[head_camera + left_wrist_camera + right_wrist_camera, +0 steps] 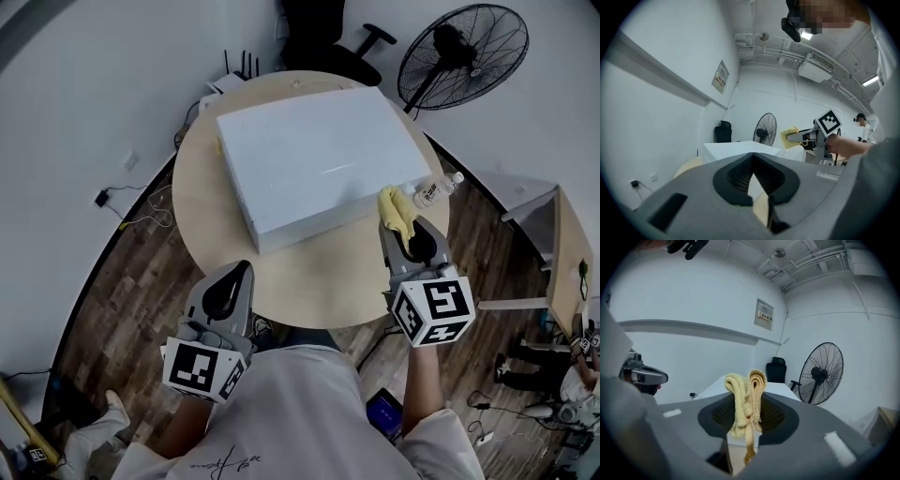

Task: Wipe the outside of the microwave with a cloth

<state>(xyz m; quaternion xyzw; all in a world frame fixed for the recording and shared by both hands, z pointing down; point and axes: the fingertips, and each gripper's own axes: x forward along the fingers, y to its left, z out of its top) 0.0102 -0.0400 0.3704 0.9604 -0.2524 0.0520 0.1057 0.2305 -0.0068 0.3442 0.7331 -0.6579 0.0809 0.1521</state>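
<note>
The white microwave [319,159] stands on a round wooden table [319,277]; it also shows ahead in the left gripper view [736,149] and behind the cloth in the right gripper view [777,388]. My right gripper [400,228] is shut on a folded yellow cloth [395,210], held in the air just off the microwave's near right corner. The cloth [746,401] stands up between the jaws of that gripper [749,414]. My left gripper [244,272] hangs over the table's near edge, shut and holding nothing [753,157]. From there the cloth [789,138] shows to the right.
A small plastic bottle [439,189] lies on the table right of the microwave. A standing fan [461,56] and a black office chair [328,42] are behind the table. A light side table [565,253] stands at the right. Cables run along the left wall.
</note>
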